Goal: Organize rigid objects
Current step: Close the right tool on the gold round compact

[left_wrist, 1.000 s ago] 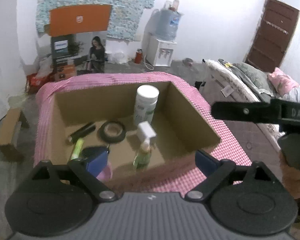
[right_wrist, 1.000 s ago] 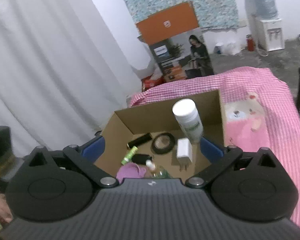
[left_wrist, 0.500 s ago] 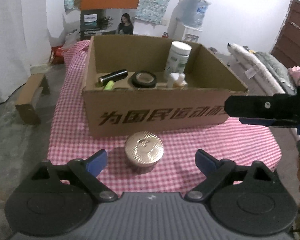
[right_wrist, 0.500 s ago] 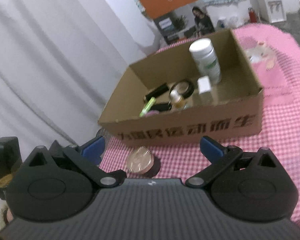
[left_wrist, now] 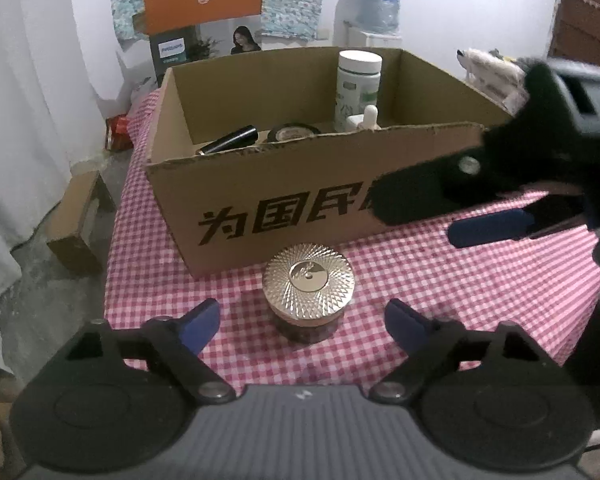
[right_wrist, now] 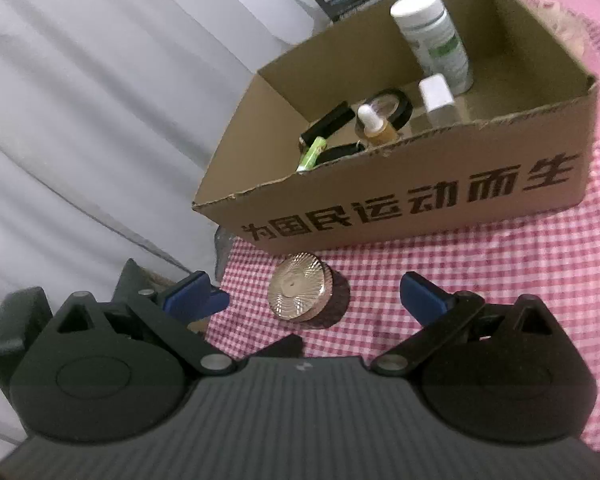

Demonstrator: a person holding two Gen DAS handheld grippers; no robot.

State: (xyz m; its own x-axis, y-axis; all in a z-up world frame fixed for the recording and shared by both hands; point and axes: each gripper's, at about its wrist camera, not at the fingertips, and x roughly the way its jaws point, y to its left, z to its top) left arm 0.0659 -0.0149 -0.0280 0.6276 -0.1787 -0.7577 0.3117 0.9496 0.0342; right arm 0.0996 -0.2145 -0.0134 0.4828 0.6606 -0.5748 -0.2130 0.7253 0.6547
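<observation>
A round jar with a ribbed gold lid [left_wrist: 309, 285] stands on the pink checked cloth just in front of the open cardboard box [left_wrist: 260, 184]. My left gripper [left_wrist: 302, 316] straddles the jar; its jaws are closing, with a gap still showing on both sides of the jar. My right gripper [right_wrist: 308, 292] hangs open over the same jar [right_wrist: 300, 294], nothing between its fingers, and reaches in from the right in the left wrist view. The box holds a white bottle [right_wrist: 432, 36], a black tape roll [right_wrist: 404, 110], a dropper bottle [right_wrist: 374, 126], a black tube and a green tube.
The box [right_wrist: 420, 196] with black printed characters sits on the cloth-covered table [left_wrist: 480, 280]. The table's left edge drops to a concrete floor with a small wooden stool [left_wrist: 80, 220]. White curtains [right_wrist: 100, 100] hang on the left.
Both grippers came down from above the box to the cloth in front of it. The gold-lidded jar now sits between the left fingers, which have narrowed slightly. The right gripper moved closer.
</observation>
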